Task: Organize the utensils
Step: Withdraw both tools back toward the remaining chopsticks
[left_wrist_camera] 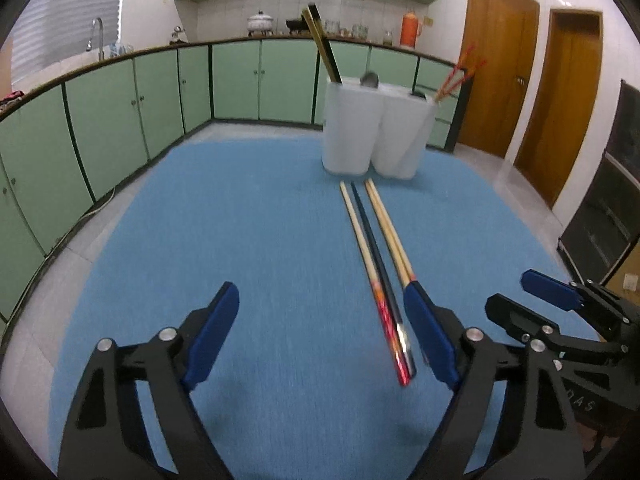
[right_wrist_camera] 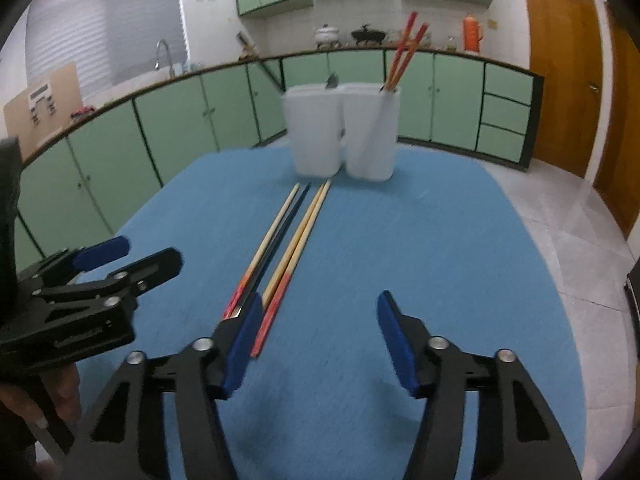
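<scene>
Several chopsticks lie side by side on a blue mat, pointing at two white holders. My left gripper is open low over the mat. A red-ended chopstick and a dark one lie between its jaws, close to the right finger. My right gripper is open too. A pale pair with red ends lies just inside its left finger, untouched by the pads. The holders hold dark chopsticks, a spoon and red chopsticks.
The mat covers the table to its edges, with tiled floor beyond. Green cabinets line the far wall and wooden doors stand at the right. The two grippers sit close together, and a hand holds the left one.
</scene>
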Demonstrator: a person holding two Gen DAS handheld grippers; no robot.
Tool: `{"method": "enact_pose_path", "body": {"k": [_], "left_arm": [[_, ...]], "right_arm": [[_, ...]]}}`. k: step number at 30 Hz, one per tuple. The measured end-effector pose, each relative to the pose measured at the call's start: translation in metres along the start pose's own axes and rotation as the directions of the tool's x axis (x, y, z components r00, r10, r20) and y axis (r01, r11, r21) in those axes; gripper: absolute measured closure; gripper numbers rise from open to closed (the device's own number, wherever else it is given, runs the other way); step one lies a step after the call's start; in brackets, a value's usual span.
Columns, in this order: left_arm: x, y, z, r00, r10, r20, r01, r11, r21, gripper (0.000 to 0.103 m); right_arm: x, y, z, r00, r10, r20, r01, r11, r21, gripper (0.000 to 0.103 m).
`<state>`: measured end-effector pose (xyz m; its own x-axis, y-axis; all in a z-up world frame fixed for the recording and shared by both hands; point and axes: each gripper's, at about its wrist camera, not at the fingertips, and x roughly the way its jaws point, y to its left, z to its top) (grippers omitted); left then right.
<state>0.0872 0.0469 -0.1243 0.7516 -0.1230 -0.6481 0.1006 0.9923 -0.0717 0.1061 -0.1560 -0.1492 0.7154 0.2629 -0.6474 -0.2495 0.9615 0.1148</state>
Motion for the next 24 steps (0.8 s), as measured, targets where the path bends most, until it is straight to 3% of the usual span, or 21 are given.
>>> {"method": "enact_pose_path", "body": {"k": [6, 15, 20, 24], "left_arm": [[0.006, -0.001, -0.017, 0.998, 0.007, -0.064, -0.006, 1.0, 0.016, 0.023], [0.009, 0.004, -0.022, 0.995, -0.001, -0.096, 0.001, 1.0, -0.002, 0.023], [0.012, 0.001, -0.022, 0.995, -0.011, -0.101, 0.01, 1.0, -0.004, 0.023], [0.012, 0.003, -0.023, 0.994, -0.018, -0.104, 0.016, 1.0, -0.012, 0.023]], "right_arm": [[0.013, 0.016, -0.018, 0.995, 0.048, -0.089, -0.051, 0.998, -0.035, 0.068], [0.027, 0.03, -0.022, 0.987, 0.054, -0.154, -0.065, 0.996, -0.068, 0.075], [0.033, 0.035, -0.019, 0.987, 0.04, -0.156, -0.053, 0.996, -0.078, 0.075], [0.033, 0.033, -0.019, 0.988, 0.027, -0.153, -0.039, 0.996, -0.079, 0.081]]}}
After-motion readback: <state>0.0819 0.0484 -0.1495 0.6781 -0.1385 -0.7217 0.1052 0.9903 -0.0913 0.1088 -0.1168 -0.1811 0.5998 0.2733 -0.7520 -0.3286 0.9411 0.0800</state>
